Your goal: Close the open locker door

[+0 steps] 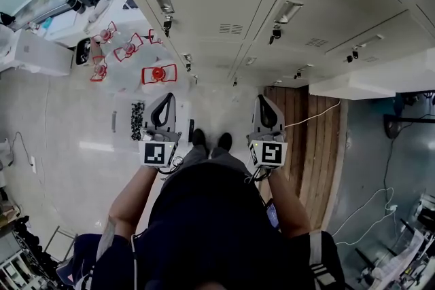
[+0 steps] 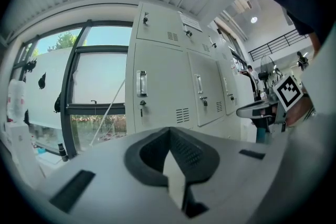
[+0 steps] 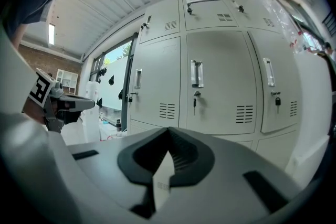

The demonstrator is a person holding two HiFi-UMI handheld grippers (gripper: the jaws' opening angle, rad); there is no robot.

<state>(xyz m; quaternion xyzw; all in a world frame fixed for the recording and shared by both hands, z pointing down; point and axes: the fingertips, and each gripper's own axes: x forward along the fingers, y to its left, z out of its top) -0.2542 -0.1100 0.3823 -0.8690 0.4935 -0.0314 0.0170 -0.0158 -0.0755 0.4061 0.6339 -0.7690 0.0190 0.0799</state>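
My left gripper (image 1: 167, 100) and right gripper (image 1: 262, 102) both have their jaws pressed together with nothing between them. They point side by side at the row of grey lockers (image 3: 218, 81). The open locker door (image 1: 370, 83) juts out from that row to the right of my right gripper, apart from it.

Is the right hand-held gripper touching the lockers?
Apart. The right gripper view shows the right hand-held gripper shut and empty, with whole locker doors standing well beyond its tips.
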